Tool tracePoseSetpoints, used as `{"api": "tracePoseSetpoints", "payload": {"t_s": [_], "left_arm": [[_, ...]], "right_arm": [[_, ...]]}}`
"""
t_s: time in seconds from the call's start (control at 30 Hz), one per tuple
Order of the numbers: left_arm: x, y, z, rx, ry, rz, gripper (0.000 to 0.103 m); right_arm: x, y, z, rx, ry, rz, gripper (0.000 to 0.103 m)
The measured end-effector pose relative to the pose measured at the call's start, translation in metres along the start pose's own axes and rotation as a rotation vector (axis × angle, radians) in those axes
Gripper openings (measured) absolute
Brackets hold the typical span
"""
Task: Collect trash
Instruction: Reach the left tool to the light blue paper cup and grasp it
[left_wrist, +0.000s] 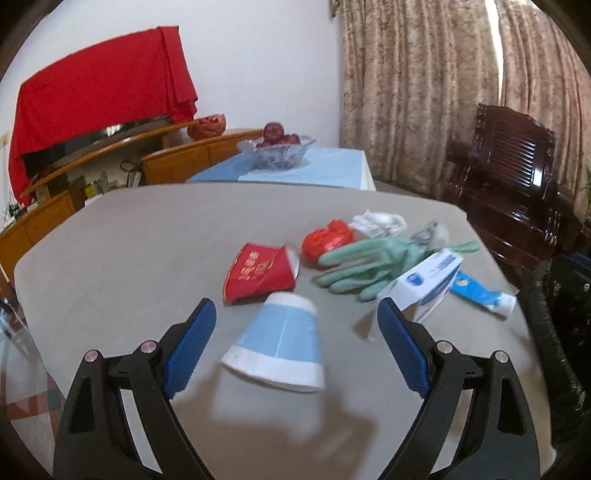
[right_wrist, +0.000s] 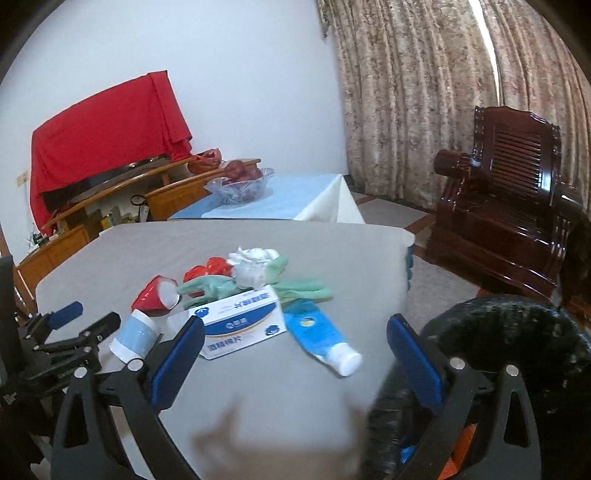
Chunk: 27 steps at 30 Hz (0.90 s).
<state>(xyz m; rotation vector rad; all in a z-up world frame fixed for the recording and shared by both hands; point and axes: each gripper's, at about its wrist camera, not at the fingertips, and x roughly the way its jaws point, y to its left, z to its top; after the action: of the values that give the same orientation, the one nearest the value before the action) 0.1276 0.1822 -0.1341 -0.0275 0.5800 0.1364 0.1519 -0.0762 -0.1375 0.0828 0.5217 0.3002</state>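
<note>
We see table (left_wrist: 110, 236) holding trash cluster. Nearest us on left: cup (left_wrist: 279, 345) lying on side, second cup (left_wrist: 262, 275) just behind it. Glove (left_wrist: 364, 267) right of second cup, crumpled bag (left_wrist: 327, 240) behind glove. Box (right_wrist: 242, 319) lies before glove, tube (right_wrist: 321, 338) right of box. Bin bag (right_wrist: 509, 354) beyond table's right edge.

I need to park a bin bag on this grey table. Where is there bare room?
The far half of the grey table, behind the tissue wad, is bare; so is the near strip before the white box. Between red cup and blue tube it is crowded.
</note>
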Motion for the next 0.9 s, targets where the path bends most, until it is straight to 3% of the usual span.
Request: {"api": "tracePoseSetpoints", "payload": {"t_s": [0.37,0.8,0.9], "left_arm": [[0.035,0.017,-0.017,-0.023,0.094,-0.012,0.088],[0.066,0.023,-0.025,-0.047,0.199,-0.043,0.087],[0.069,0.024,-0.027,-0.054,0.211,-0.051,0.077]], "right_arm": [[0.035,0.029,-0.011,-0.039,0.041,0.023,0.097],[0.055,0.030,-0.015,-0.035,0.075,0.015,0.097],[0.058,0.032,-0.013,-0.034,0.075,0.020,0.097]]}}
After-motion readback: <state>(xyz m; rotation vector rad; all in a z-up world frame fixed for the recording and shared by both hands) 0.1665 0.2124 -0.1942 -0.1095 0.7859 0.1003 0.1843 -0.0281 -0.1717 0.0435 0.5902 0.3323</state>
